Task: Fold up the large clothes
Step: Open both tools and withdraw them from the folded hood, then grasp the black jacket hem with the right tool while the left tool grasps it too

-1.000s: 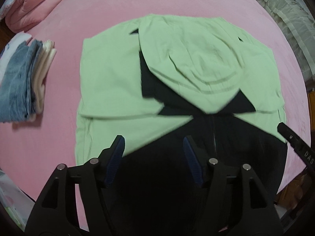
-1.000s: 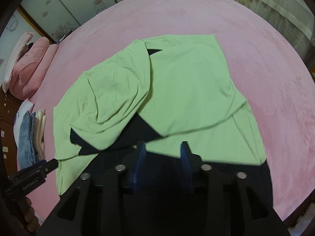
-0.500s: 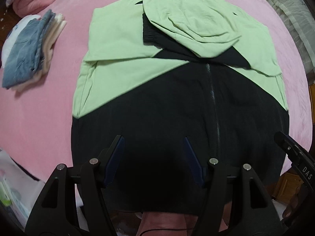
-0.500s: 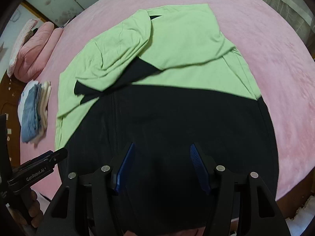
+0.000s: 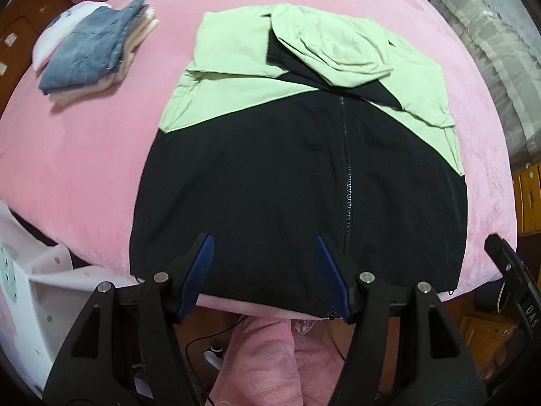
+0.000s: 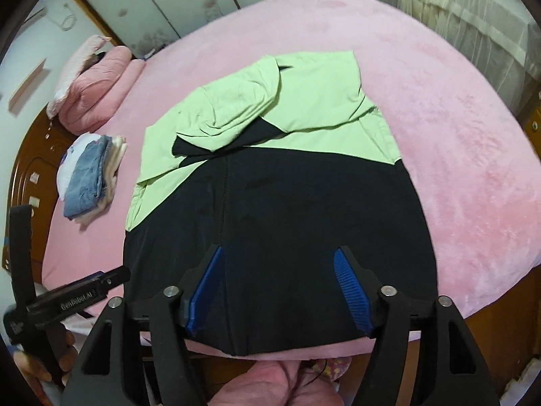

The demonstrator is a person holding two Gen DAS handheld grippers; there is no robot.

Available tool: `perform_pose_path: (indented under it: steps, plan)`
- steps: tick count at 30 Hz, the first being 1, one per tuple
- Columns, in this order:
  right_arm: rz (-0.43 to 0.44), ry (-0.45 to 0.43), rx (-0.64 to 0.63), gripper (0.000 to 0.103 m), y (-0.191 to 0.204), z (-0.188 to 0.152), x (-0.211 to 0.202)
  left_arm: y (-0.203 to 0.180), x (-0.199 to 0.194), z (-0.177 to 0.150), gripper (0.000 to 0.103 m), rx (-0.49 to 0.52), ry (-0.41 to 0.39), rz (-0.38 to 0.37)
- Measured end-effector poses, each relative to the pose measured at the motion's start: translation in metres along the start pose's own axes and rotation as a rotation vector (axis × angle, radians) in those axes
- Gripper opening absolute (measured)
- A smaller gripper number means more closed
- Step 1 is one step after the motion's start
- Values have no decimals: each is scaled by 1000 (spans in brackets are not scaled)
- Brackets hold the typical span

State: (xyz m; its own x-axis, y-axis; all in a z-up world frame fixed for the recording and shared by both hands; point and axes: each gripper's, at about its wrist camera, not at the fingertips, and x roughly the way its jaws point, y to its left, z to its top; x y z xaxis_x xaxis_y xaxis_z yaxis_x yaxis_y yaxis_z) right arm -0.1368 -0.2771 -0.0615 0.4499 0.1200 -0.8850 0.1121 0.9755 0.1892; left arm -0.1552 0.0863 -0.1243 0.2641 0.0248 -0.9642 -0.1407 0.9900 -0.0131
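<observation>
Both grippers, left gripper [image 5: 263,264] and right gripper [image 6: 279,280], hang wide and empty above the jacket's [image 5: 297,182] near hem; jacket lies flat on the bed [image 5: 84,142], sleeves folded inward, probably ready for lengthwise folding.

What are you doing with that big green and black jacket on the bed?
A person is folding clothes, holding a pair of tongs in each hand. The jacket lies flat on the pink bed, sleeves tucked in and hood flopped on top. Both the left tongs and the right tongs are open above the jacket's bottom edge, holding nothing. A stack of folded clothes sits off to the side.
</observation>
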Motion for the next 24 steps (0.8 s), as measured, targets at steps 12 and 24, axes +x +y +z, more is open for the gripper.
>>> perform_pose_path:
  steps: [12, 24]
  plan:
    - [45, -15, 114, 80, -64, -57, -32, 96, 3, -62, 72, -276, -73, -87]
    - [-73, -41, 481, 80, -173, -130, 11, 180, 69, -132, 72, -623, -42, -111]
